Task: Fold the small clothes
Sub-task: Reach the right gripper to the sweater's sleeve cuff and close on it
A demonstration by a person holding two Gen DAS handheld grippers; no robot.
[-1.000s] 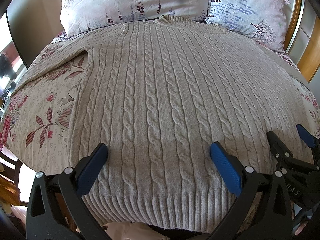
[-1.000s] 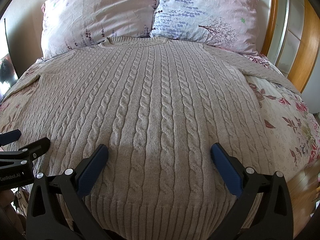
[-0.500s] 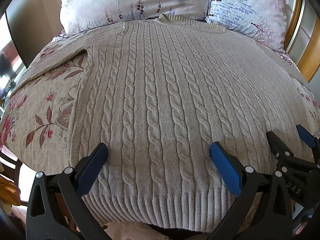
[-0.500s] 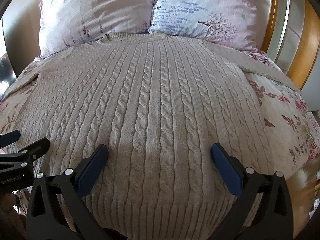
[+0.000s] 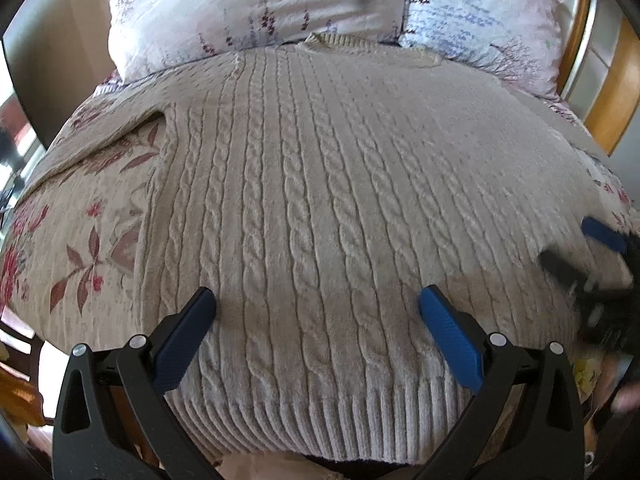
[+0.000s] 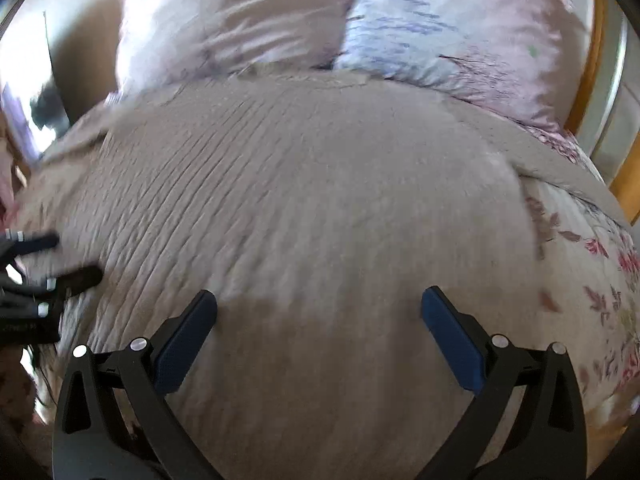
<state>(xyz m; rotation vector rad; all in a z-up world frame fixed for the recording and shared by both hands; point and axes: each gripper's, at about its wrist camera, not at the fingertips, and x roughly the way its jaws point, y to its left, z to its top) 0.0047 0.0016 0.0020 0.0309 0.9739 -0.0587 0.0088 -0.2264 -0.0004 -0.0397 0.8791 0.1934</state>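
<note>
Sweater point(image 5: 320, 200) flat on floral bedspread point(image 5: 80, 240), collar far by pillows point(image 5: 248, 12); left gripper point(image 5: 316, 312), right gripper point(image 6: 318, 312) spread wide over near hem, gripping nothing.

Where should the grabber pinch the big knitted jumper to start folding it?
Probably at the ribbed bottom hem of the beige cable-knit jumper, coming in from the near edge of the bed. The jumper lies flat, front up, neck towards the pillows, and the hem is the closest free edge. Both the left gripper and right gripper hang over it with jaws wide open.
</note>
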